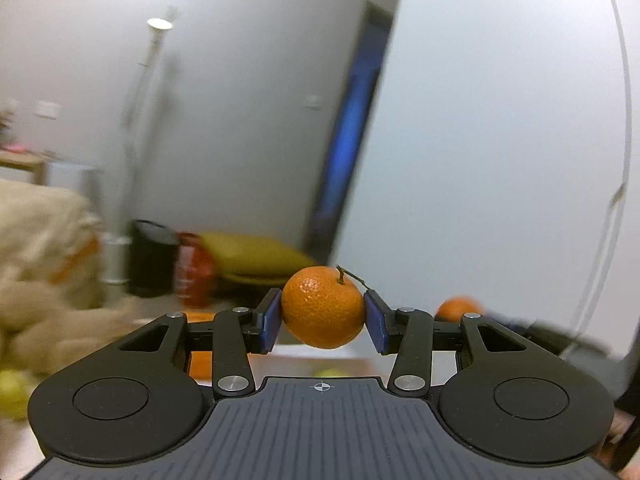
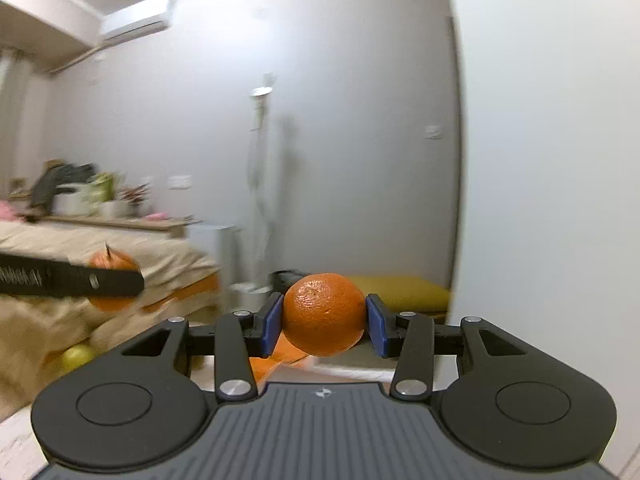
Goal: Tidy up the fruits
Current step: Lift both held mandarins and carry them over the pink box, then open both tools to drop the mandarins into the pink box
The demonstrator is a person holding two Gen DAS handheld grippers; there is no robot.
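My left gripper (image 1: pixel 323 318) is shut on a stemmed mandarin (image 1: pixel 322 307), its blue pads (image 1: pixel 271 320) pressing both sides, held up in the air. My right gripper (image 2: pixel 324 320) is shut on a second mandarin (image 2: pixel 323 314), also lifted and pinched between blue pads (image 2: pixel 273 322). In the right wrist view the left gripper's black finger (image 2: pixel 72 280) crosses at the left with its stemmed mandarin (image 2: pixel 111 280) partly behind it. In the left wrist view the other mandarin (image 1: pixel 456 308) shows blurred at the right. Yellow-green fruits lie low at the left (image 1: pixel 12 392) (image 2: pixel 76 356).
A beige blanket-covered bed (image 2: pixel 80 248) lies to the left. A white wall corner (image 2: pixel 540 160) stands close on the right. Behind are a floor lamp (image 1: pixel 154 60), a black bin (image 1: pixel 152 256), a red bag (image 1: pixel 194 268), a yellow cushion (image 1: pixel 256 256) and something orange below (image 2: pixel 280 354).
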